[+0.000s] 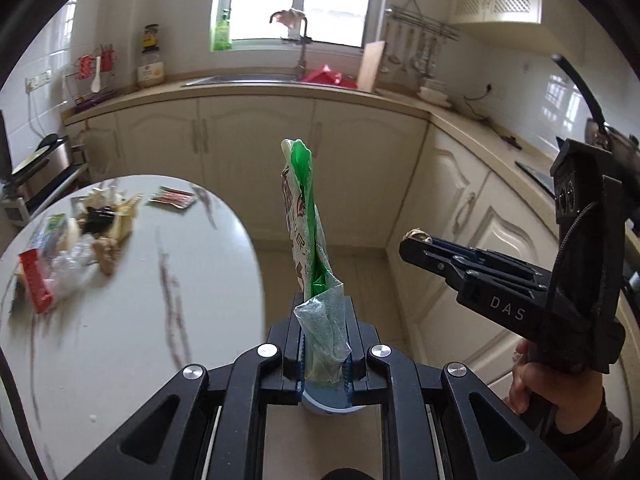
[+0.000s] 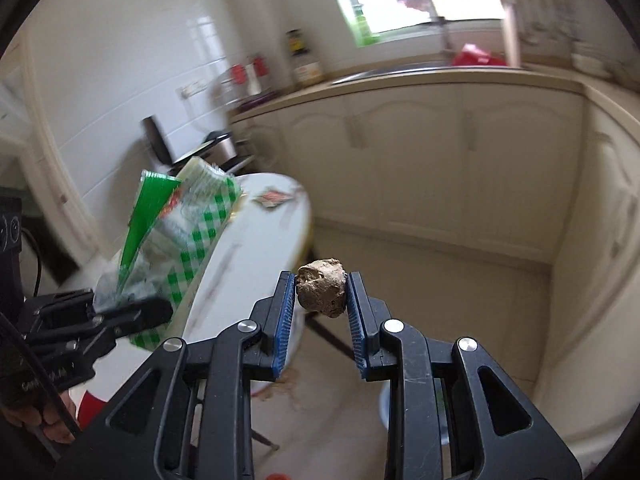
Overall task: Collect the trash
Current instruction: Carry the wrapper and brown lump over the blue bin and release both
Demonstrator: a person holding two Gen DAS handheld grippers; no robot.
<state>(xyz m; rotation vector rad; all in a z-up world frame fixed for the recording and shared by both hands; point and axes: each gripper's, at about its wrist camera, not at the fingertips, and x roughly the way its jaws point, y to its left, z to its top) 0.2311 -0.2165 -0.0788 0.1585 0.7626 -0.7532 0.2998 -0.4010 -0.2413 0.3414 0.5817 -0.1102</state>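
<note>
My left gripper is shut on a green and white plastic wrapper that stands up between its fingers, held off the table's right edge. The wrapper also shows in the right wrist view, with the left gripper below it. My right gripper is shut on a brown lumpy scrap, held over the floor. It shows in the left wrist view at right, scrap at its tip. Several pieces of trash lie on the white oval table.
A red-and-white packet lies at the table's far edge. A white bin rim shows below the left gripper. Kitchen cabinets and a counter with a sink run behind and to the right. Tiled floor lies between.
</note>
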